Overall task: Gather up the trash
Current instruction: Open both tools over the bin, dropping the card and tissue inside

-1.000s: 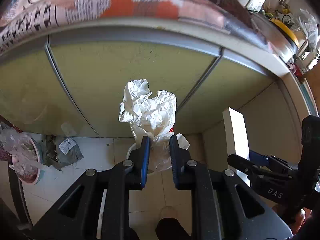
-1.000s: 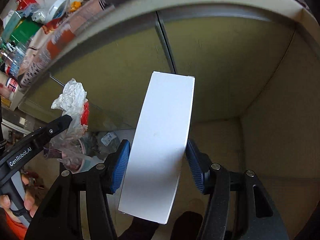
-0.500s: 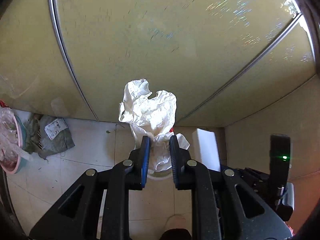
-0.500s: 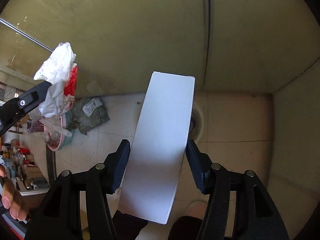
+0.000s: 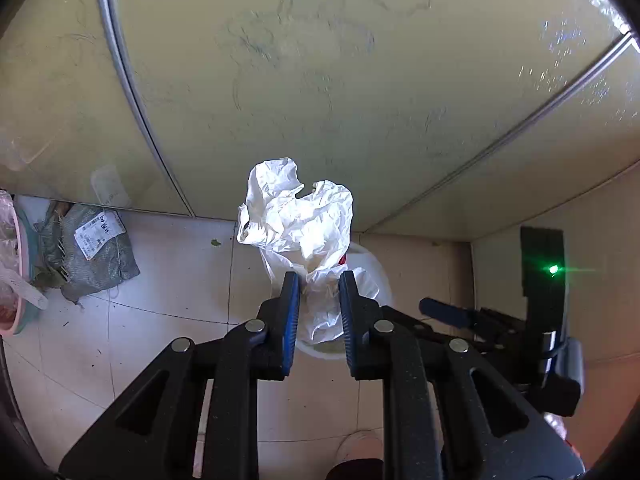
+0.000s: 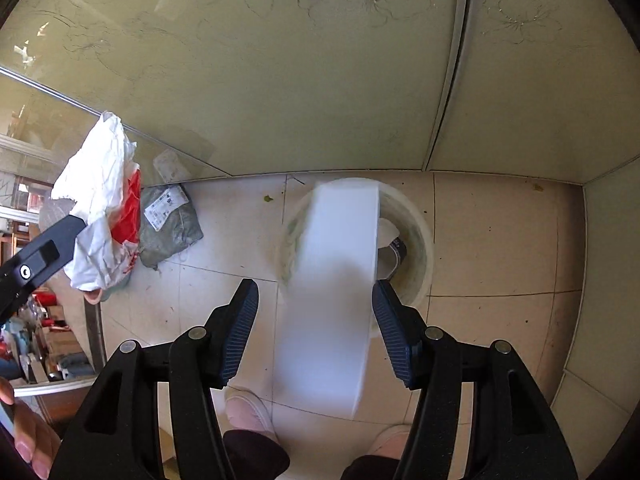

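From my left wrist, my left gripper (image 5: pixel 316 312) has its jaws clamped on the crumpled white bag (image 5: pixel 300 216), just as half a second ago. What has changed is the surroundings: the cabinet doors (image 5: pixel 320 80) fill more of the view and the floor (image 5: pixel 160 320) is closer. The white bin (image 5: pixel 380 276) sits right beyond the jaws, partly hidden by the bag, so I judge a drop is near. My other tool (image 5: pixel 500 320) crowds the space to the right of the jaws; to the left lies a grey parcel (image 5: pixel 96 248), well apart.

From my right wrist, my right gripper (image 6: pixel 316 320) has its jaws apart now: the white box (image 6: pixel 332 292) that they clamped half a second ago is blurred, with a gap on the left side, and I take it to be falling toward the bin (image 6: pixel 420 240) ahead of the jaws. The bin's mouth already holds something, so room inside is limited. A wall (image 6: pixel 608 240) closes off the right; the floor left of the jaws is open up to the bag (image 6: pixel 100 204).
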Available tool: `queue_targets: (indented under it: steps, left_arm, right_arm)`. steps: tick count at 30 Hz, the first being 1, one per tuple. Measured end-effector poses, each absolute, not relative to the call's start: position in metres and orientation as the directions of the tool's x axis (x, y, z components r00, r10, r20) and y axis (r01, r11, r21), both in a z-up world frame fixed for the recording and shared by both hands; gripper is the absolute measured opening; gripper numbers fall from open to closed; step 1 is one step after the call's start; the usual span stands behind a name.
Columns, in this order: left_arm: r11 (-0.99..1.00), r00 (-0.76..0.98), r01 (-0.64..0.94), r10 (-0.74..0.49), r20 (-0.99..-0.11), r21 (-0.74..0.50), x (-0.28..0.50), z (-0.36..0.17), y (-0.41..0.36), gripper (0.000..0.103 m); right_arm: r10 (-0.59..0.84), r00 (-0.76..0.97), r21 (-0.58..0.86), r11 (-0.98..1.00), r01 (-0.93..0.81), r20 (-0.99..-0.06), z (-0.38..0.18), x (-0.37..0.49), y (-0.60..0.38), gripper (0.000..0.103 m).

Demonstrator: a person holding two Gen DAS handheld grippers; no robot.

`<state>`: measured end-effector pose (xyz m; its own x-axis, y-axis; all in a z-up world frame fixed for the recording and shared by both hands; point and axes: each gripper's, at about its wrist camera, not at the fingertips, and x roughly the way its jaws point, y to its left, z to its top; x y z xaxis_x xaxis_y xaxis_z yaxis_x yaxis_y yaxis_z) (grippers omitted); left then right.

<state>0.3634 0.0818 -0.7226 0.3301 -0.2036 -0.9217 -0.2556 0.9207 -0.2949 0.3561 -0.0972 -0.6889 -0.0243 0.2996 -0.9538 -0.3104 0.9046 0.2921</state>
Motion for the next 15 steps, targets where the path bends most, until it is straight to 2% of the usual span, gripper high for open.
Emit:
queue_targets:
  steps: [9, 12, 14, 15]
  left_arm:
    - [0.919, 0.233, -0.225, -0.273, -0.933, -0.325, 0.376, -0.754, 0.053, 0.021]
    - [0.929, 0.205, -0.199, -0.273, -0.940, -0.313, 0.378, -0.761, 0.042, 0.027]
    - [0.939, 0.196, -0.188, -0.250, -0.948, -0.287, 0.379, -0.759, 0.036, 0.039]
    - [0.942, 0.194, -0.184, -0.244, -0.950, -0.280, 0.379, -0.757, 0.035, 0.041]
  right_arm:
    - [0.276, 0.029, 0.255, 0.919, -0.301, -0.961, -0.655, 0.347, -0.127, 0.056]
    - [0.277, 0.043, 0.254, 0.927, -0.277, -0.960, -0.641, 0.346, -0.146, 0.056]
    - [0.274, 0.051, 0.252, 0.931, -0.263, -0.960, -0.632, 0.346, -0.152, 0.056]
    - [0.273, 0.055, 0.251, 0.933, -0.256, -0.960, -0.632, 0.347, -0.153, 0.056]
